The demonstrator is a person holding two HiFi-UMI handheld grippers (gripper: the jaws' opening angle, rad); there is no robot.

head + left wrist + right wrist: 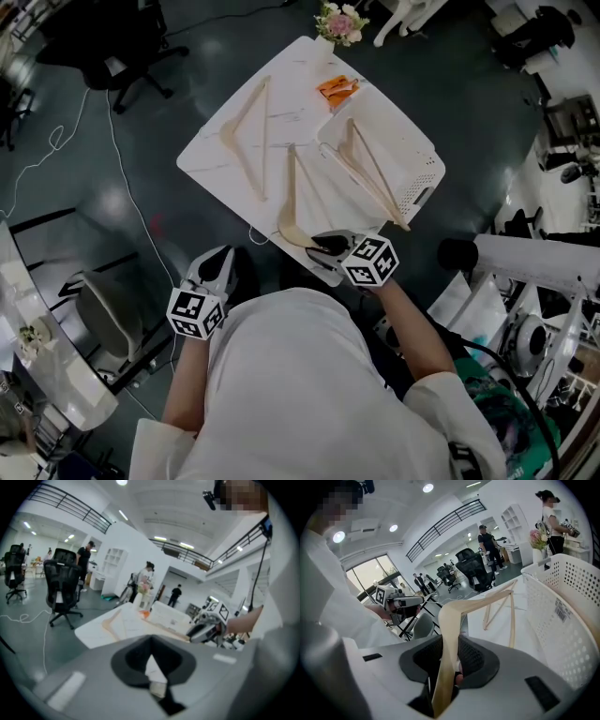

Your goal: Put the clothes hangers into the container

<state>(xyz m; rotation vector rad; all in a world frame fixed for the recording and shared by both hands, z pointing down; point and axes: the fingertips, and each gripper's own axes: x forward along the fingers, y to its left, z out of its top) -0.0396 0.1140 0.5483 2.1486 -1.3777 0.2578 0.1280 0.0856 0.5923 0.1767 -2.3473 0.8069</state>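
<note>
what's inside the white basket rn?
At least one wooden hanger lies in the basket, one end poking over the near rim. Can't tell if a second is stacked with it; the basket bottom under it is covered.

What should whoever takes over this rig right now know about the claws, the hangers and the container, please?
Right claw: shut on the middle hanger, gripping its end at the table's near edge.
Left claw: shut, empty, held off the table.
Done: the first hanger lies in the white container.
Left: put in the middle hanger, then fetch the far-left hanger, which lies flat on the table.
</note>
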